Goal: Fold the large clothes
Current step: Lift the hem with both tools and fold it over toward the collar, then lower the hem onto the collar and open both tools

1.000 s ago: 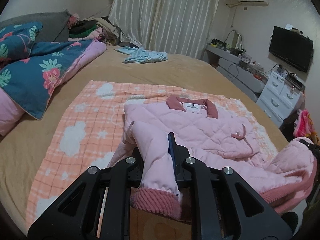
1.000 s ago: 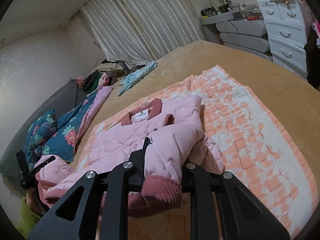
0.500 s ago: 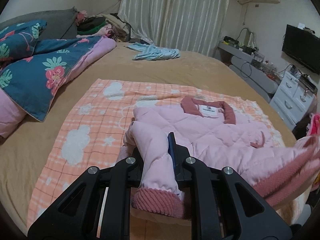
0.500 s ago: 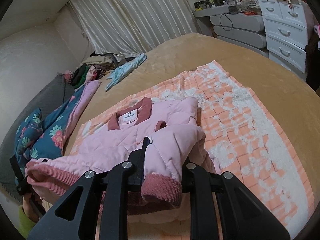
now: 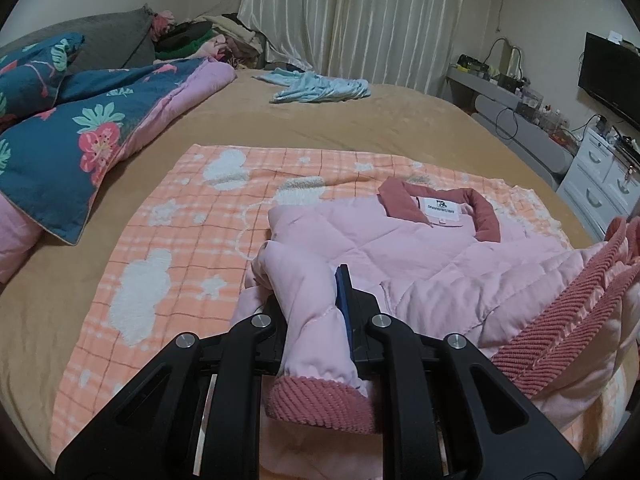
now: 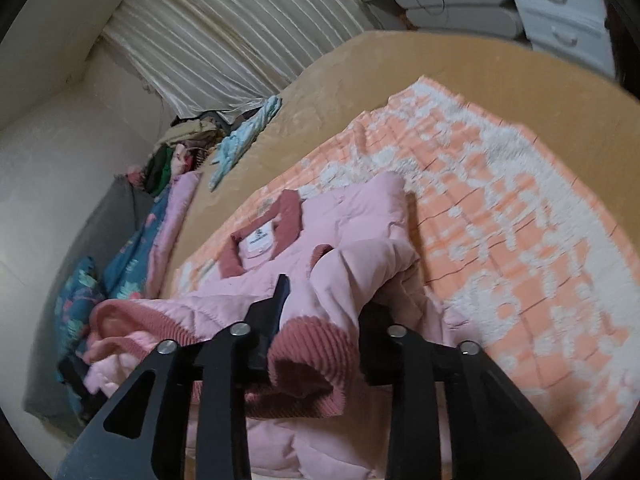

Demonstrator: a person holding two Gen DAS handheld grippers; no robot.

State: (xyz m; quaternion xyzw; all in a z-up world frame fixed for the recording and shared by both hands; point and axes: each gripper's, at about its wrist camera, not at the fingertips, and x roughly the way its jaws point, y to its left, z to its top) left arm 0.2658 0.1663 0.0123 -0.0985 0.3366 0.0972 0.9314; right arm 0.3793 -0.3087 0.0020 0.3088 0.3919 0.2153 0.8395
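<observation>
Left wrist view: your left gripper (image 5: pixel 310 300) is clamped on one sleeve of the pale pink quilted jacket with dark rose ribbed cuffs and collar (image 5: pixel 420 256), the ribbed cuff (image 5: pixel 320 404) hanging out just behind the fingers. The jacket lies collar-away on the orange-and-white checked towel blanket with cloud shapes (image 5: pixel 168 240), which is spread on the tan bedspread (image 5: pixel 360 124). Its ribbed hem (image 5: pixel 560 332) is lifted at your right side. In the right wrist view (tilted and a little blurred) your right gripper (image 6: pixel 320 304) is closed on the other sleeve, cuff (image 6: pixel 304 360) bunched between the jaws. A dark blue floral quilt with pink lining (image 5: pixel 80 136) sits at the left of the bed, a light blue garment (image 5: pixel 320 88) lies near the pleated cream curtains (image 5: pixel 352 20)
</observation>
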